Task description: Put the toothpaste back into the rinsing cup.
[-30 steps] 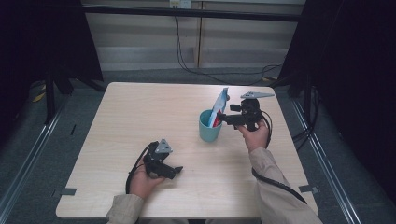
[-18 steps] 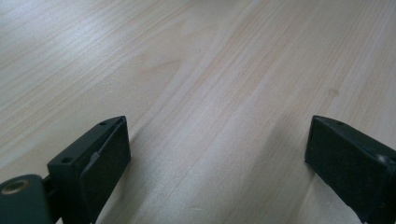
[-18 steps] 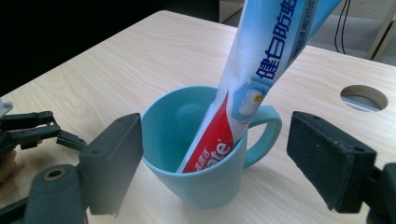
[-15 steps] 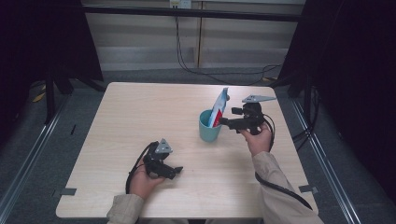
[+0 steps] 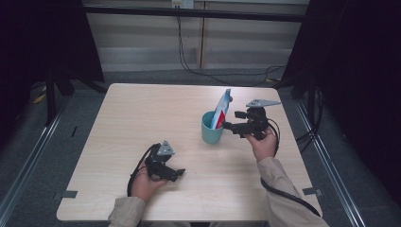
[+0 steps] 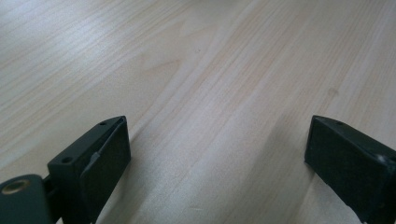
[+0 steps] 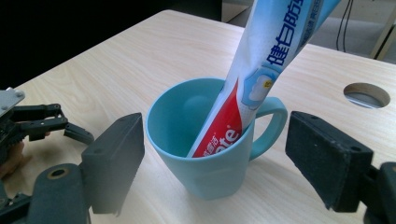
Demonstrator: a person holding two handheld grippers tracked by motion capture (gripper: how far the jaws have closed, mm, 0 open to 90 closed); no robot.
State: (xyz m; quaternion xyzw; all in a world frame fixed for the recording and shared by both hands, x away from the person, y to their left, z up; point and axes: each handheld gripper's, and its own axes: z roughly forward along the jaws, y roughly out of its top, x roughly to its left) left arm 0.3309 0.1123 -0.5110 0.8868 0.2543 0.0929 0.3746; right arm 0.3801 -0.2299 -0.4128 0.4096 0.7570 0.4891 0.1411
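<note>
Right gripper view: mug (image 7: 219, 163) between spread right tool (image 7: 224, 163) jaws.

Pale wood-grain table (image 5: 142, 113), smooth, matt. Teal mug (image 7: 205, 154) at 1 o'clock, smooth, semi-gloss, prob. plastic or glazed. Toothpaste tube (image 7: 261, 70) glossy printed plastic. Right gripper (image 7: 210, 163) pads matt black plastic.

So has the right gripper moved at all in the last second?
Yes. In the high view the right gripper has dropped and drawn slightly back from the teal cup, jaws open; the cup and toothpaste tube stayed put.
</note>
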